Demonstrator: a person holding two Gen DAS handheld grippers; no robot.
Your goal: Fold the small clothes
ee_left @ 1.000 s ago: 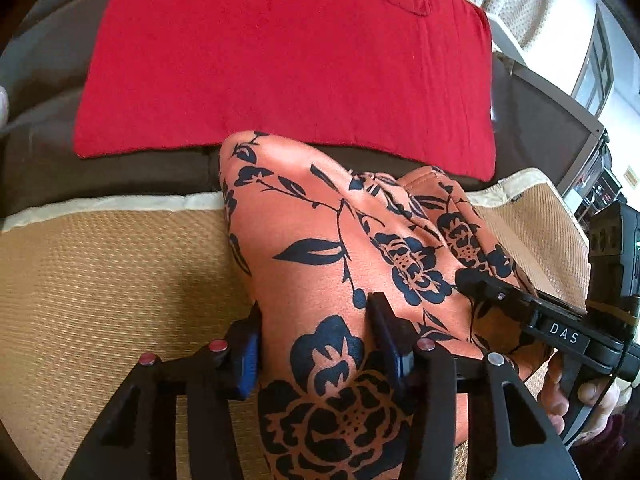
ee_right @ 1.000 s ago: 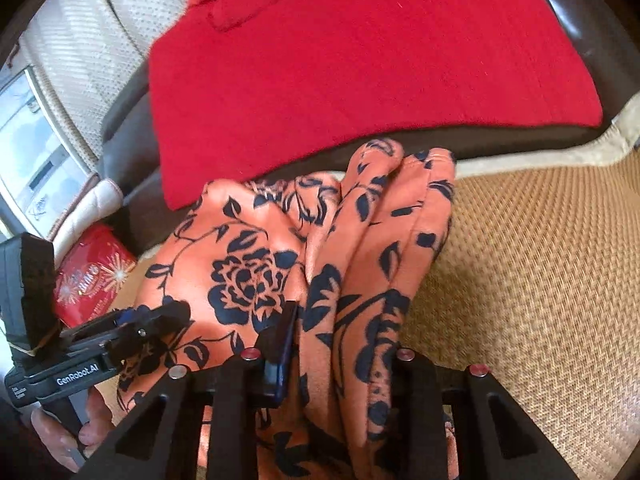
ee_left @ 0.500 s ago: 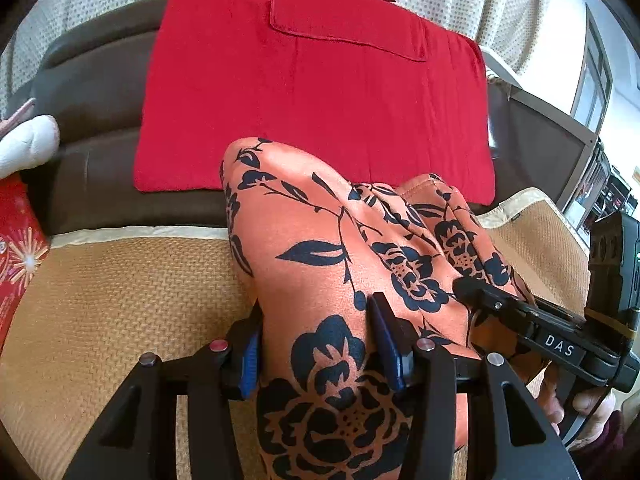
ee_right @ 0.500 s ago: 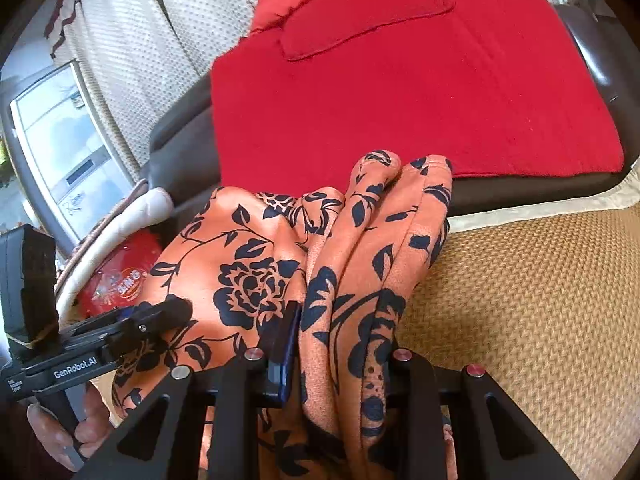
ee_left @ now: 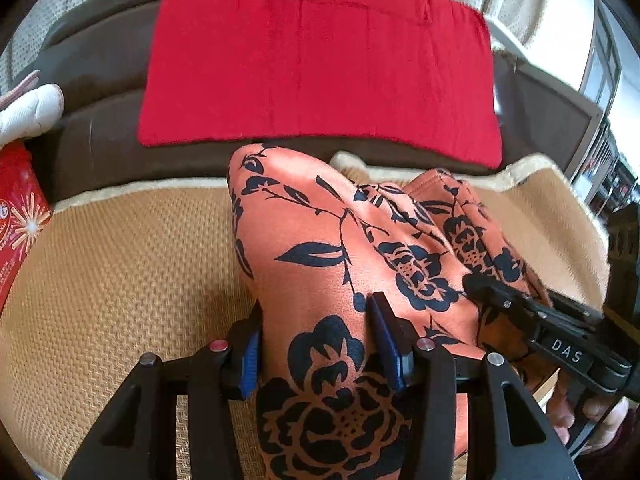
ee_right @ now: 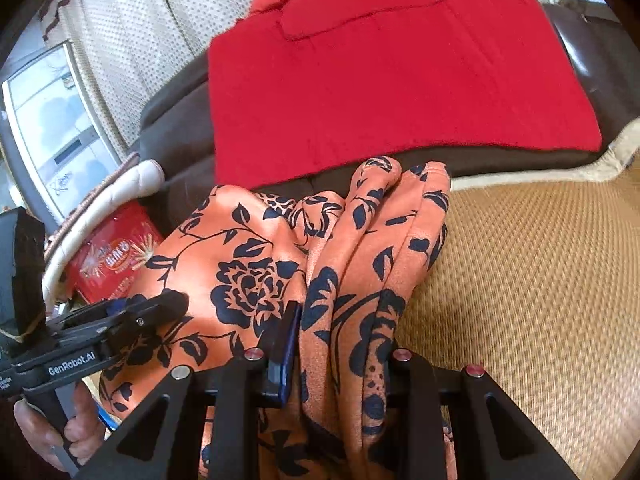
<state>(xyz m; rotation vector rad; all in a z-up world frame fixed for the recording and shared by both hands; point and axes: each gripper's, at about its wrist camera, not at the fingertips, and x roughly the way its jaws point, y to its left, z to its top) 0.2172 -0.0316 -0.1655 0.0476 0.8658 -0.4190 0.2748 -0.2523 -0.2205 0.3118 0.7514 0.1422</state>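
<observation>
"DAS" label (ee_left: 566, 356), "GenRobot.AI" label (ee_right: 71, 359)

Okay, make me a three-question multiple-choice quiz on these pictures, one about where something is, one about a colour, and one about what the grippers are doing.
1. Where does the red cloth lie?
A. on the dark sofa back
B. on the woven mat
C. in a gripper

2. What colour is the flower print on the orange garment?
A. white
B. dark navy
C. green

3. What are the left gripper and right gripper doing?
A. both open
B. only one holds cloth
C. both clamp the garment

Answers: 1 A, it drapes over the brown backrest. 2 B, dark blooms and leaves. 3 C, fabric is bunched between each pair of pads.
</observation>
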